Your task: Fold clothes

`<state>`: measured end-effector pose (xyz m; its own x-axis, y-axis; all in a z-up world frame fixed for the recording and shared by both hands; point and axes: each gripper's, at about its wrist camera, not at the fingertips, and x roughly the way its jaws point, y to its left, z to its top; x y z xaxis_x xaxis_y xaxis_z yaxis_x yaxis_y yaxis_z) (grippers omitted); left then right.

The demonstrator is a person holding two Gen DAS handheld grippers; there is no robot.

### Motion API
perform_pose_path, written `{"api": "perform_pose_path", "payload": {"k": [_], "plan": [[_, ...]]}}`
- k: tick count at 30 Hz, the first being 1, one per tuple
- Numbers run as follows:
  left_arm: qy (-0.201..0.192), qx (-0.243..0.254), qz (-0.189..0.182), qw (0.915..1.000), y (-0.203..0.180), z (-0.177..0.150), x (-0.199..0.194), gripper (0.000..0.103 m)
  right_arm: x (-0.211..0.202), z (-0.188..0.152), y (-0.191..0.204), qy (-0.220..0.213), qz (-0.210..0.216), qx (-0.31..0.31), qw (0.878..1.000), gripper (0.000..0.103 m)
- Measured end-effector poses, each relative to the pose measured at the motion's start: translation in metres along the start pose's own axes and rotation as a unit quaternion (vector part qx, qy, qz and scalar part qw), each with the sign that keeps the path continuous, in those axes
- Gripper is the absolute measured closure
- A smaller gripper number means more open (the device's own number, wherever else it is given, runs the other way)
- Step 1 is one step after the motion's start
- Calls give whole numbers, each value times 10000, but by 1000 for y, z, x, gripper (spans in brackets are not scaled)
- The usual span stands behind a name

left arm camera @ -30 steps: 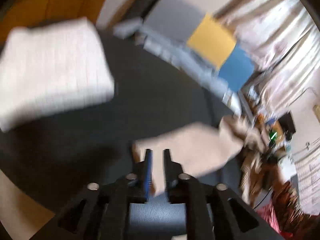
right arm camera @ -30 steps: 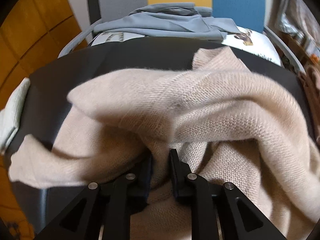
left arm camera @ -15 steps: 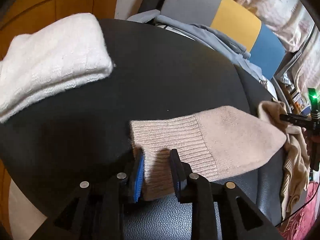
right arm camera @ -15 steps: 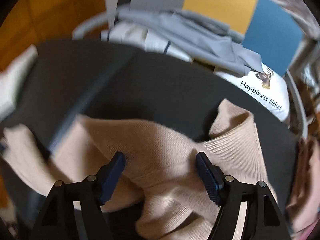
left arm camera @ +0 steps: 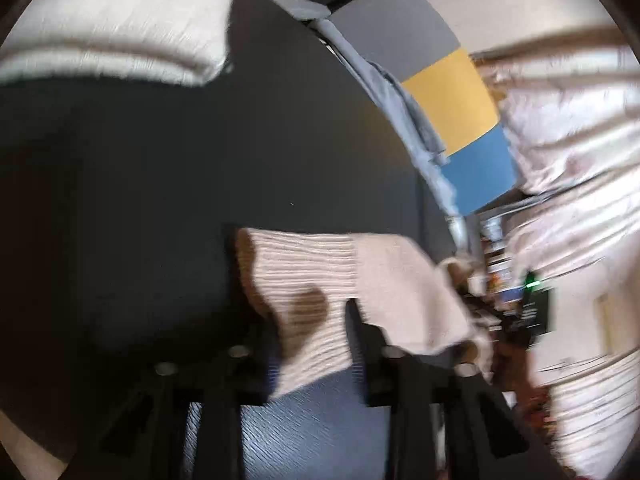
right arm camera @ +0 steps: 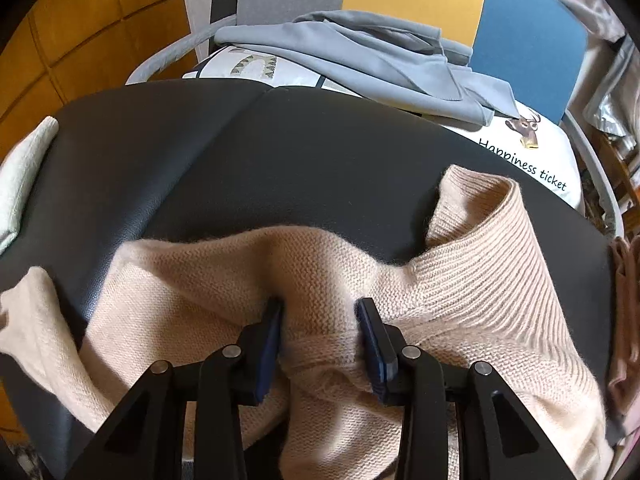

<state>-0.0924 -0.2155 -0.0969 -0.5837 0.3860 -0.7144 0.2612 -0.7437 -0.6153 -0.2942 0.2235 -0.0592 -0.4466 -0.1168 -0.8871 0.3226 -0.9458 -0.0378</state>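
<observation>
A beige knit sweater [right arm camera: 460,280] lies crumpled on the black leather surface [right arm camera: 280,152]. My right gripper [right arm camera: 320,320] has its jaws around a bunched fold of the sweater body, beside the ribbed collar. In the left wrist view my left gripper [left arm camera: 312,332] is shut on the sweater's ribbed sleeve cuff [left arm camera: 304,268], which drapes between the fingers. The sleeve stretches right toward the other gripper. The left view is motion-blurred.
A folded white knit garment [left arm camera: 120,20] lies at the far left of the surface, also in the right wrist view [right arm camera: 24,168]. Behind the surface, a grey garment [right arm camera: 360,56] lies on a white printed cushion [right arm camera: 532,148] on a chair with grey, yellow and blue panels.
My right gripper opened wide, then narrowed around a fold of the sweater. My left gripper kept the cuff and swung, so the white garment moved up in its view.
</observation>
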Motion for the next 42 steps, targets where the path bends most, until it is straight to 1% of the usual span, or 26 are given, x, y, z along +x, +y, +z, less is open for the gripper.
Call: {"api": "perform_pose_path", "payload": {"k": [1,3,4,6,8,12,13,15,16,18,20,22,23,25,27,28,29,30,31,32,33,34,37,38,40,42], "plan": [[-70,177,241,9995,-8,1,3,98,-1,-1,0,-25,-15,-6,10000,64],[-199,430,526,9975,-20,6,1,99,-2,-2,1,-105,-52,11,9999,65],[-280,588,682,9955,-27,9,-1,100,-4,-2,3,-175,-81,40,9998,73],[-512,784,793,9924,-34,23,-13,100,-9,0,7,-313,-133,33,9994,79],[-823,877,825,9893,-39,42,-30,100,-15,9,10,-434,-15,112,9990,80],[-1353,928,1052,9808,-34,90,-71,100,-25,36,11,-615,402,461,9962,81],[-1478,945,1150,9778,-33,106,-78,100,-27,43,11,-662,528,574,9947,85],[-1703,1001,1413,9700,-30,132,-91,100,-30,62,11,-811,886,874,9889,88],[-1776,1022,1518,9669,-29,141,-95,100,-31,70,14,-870,993,962,9866,89],[-1889,1017,1767,9606,-20,161,-103,102,-32,89,25,-973,1043,1003,9847,90],[-1903,936,2024,9561,-8,175,-105,102,-28,103,36,-1011,1083,977,9841,90],[-1889,881,2292,9508,5,187,-102,102,-13,114,50,-879,1124,945,9852,90],[-1816,899,2480,9473,11,190,-93,101,-4,118,56,-790,1119,926,9862,90],[-1522,898,2881,9412,25,190,-73,100,22,118,66,-498,971,863,9903,89],[-1111,805,3063,9420,38,184,-55,100,43,112,69,-197,906,815,9923,84],[-1081,772,3068,9424,40,179,-52,99,50,107,70,-98,973,748,9924,82],[-1164,754,3047,9423,38,173,-52,97,43,103,72,-315,980,631,9927,77],[-1281,712,3051,9410,35,167,-57,90,33,99,73,-422,949,563,9930,58],[-1404,661,3063,9392,33,161,-64,85,19,94,71,-585,942,532,9924,47],[-1580,562,3094,9360,30,153,-73,85,4,88,68,-772,955,505,9911,47],[-1773,445,3130,9320,28,144,-82,85,-18,75,62,-1070,1072,500,9872,46],[-1984,293,3077,9301,25,134,-93,85,-38,63,56,-1345,1160,498,9828,43],[-2558,40,2753,9267,11,94,-119,85,-91,16,33,-1794,957,620,9771,39],[-2615,64,2587,9299,2,81,-119,85,-106,-2,23,-1894,874,727,9753,37],[-2637,178,2216,9386,-20,55,-112,85,-123,-44,0,-1764,797,1162,9742,34],[-2655,292,1840,9459,-41,29,-105,85,-139,-85,-23,-1627,737,1586,9710,34]]}}
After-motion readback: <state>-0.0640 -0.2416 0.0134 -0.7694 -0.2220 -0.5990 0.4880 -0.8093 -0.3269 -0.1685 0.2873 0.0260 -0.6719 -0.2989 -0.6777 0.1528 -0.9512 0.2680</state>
